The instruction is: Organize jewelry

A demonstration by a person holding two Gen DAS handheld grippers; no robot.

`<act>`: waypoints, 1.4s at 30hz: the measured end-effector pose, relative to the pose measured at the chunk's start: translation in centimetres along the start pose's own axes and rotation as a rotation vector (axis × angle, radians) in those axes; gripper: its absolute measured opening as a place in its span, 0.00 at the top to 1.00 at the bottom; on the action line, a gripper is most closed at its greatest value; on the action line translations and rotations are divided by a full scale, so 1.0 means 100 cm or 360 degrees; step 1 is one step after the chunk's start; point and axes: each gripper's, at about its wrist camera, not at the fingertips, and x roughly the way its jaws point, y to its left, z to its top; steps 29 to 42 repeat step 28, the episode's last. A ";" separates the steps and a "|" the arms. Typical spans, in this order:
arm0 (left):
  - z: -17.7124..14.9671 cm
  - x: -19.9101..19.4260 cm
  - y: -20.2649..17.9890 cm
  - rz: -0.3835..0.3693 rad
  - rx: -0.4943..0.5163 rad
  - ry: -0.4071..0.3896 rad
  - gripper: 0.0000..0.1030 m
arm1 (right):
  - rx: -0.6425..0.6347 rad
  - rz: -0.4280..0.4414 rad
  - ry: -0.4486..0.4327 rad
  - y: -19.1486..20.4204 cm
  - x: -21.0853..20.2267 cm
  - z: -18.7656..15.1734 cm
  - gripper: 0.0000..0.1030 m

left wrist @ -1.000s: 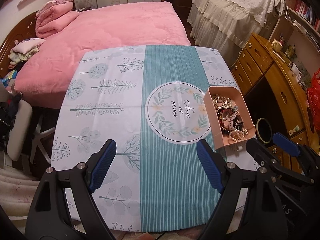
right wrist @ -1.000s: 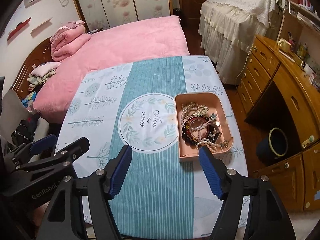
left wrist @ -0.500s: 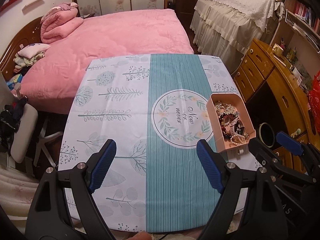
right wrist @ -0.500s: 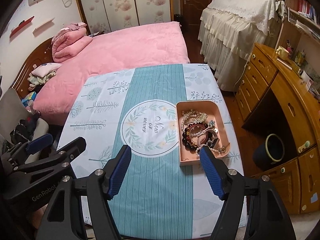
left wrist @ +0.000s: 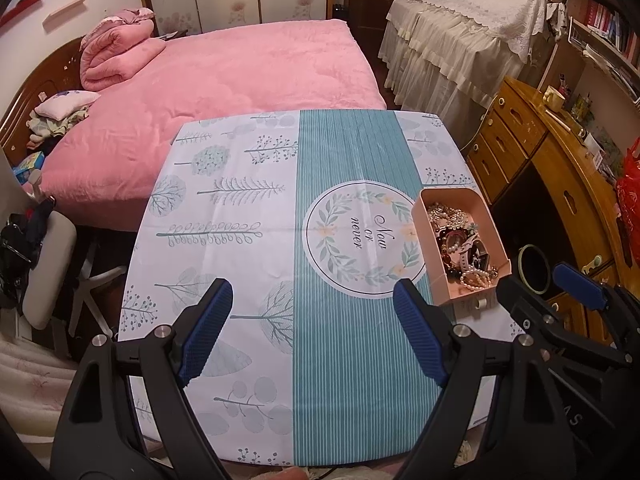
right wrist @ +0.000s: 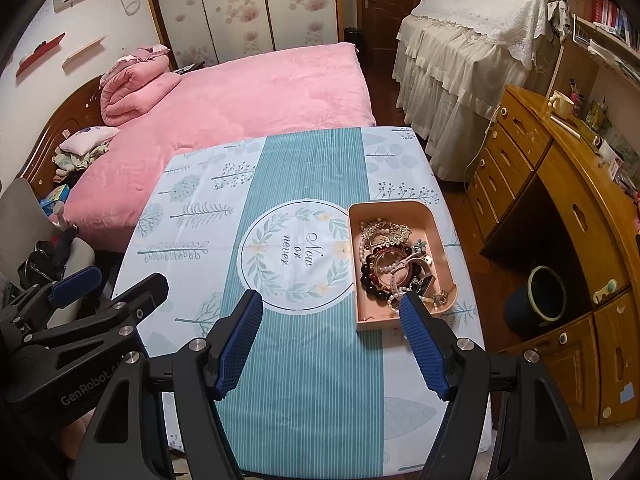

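Left claw (left wrist: 312,316): jaws spread wide, nothing between blue pads, hovering above surface (left wrist: 248,248) covered by leaf-print cloth. Right claw (right wrist: 330,330): jaws spread wide, empty, hovering above near part of same surface. Pink tray (right wrist: 442,216): rests on surface at right side, just beside round "Now or never" emblem (right wrist: 296,254). Jewelry (right wrist: 394,264): tangled pile inside tray — pearl strands, dark bead bracelet, gold chain. Right pad of right claw overlaps tray's near corner in view; contact not determinable. Pink bed (right wrist: 240,92) beyond surface.

Right gripper (right wrist: 331,312) blue pad hides tray (right wrist: 448,248) corner; jewelry (right wrist: 394,262) tangle indistinct.
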 end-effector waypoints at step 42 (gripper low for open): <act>0.006 0.026 -0.003 0.0024 0.0074 0.0094 0.22 | 0.0045 -0.0006 0.0095 -0.007 0.024 -0.002 0.30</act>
